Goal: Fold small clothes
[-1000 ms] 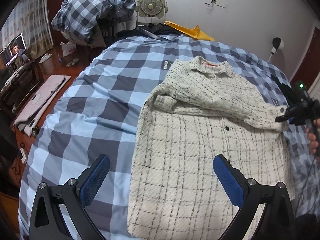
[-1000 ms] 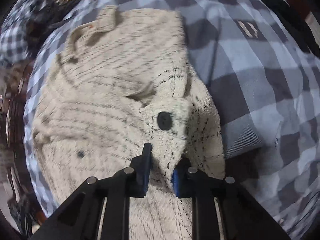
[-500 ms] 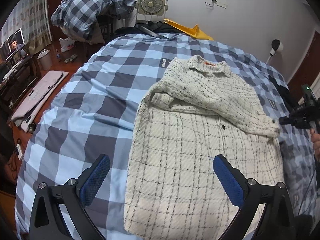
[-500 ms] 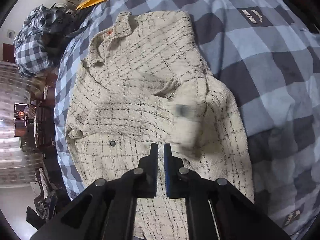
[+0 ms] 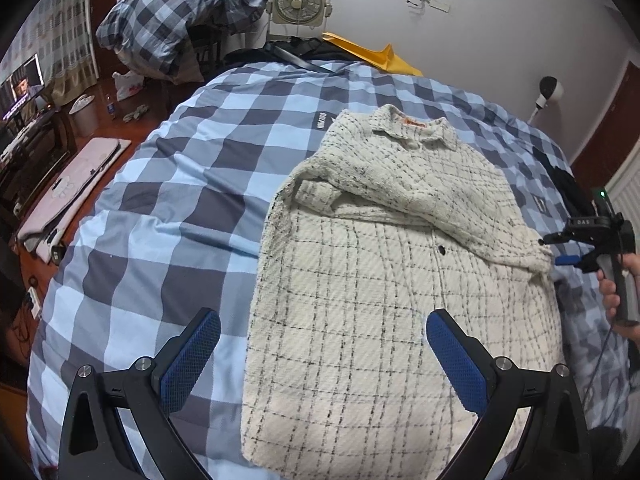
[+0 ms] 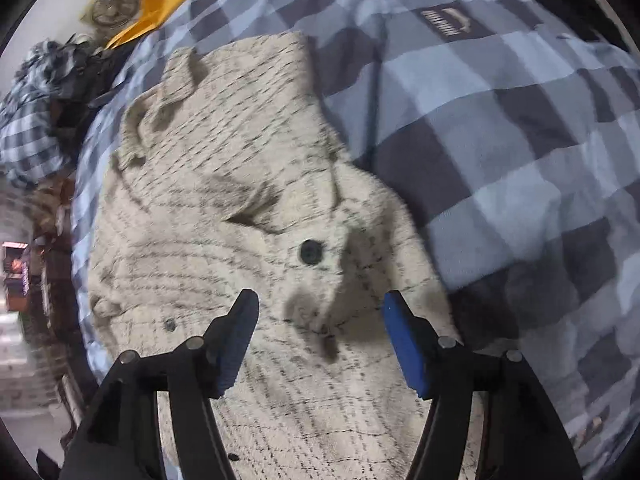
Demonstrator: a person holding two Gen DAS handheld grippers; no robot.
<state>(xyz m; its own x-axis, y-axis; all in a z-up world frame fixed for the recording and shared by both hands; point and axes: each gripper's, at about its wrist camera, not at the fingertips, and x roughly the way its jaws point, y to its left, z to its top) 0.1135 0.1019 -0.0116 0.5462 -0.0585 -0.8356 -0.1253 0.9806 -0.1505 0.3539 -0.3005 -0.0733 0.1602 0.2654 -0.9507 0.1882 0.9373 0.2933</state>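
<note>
The left gripper (image 5: 323,354) hangs with jaws spread wide above the lower hem area of the cream plaid shirt (image 5: 400,280), gripping nothing. The right gripper (image 6: 320,336) is likewise open, its blue pads (image 6: 404,344) flanking the folded sleeve cuff (image 6: 320,280) without clamping it. The shirt lies flat on the blue checked bedspread (image 5: 180,200), collar toward the wall, one sleeve folded across the chest.

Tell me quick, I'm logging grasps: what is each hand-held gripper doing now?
Left hand-held gripper: open, holding nothing, above the shirt.
Right hand-held gripper: open, holding nothing, over the shirt's cuff.
</note>
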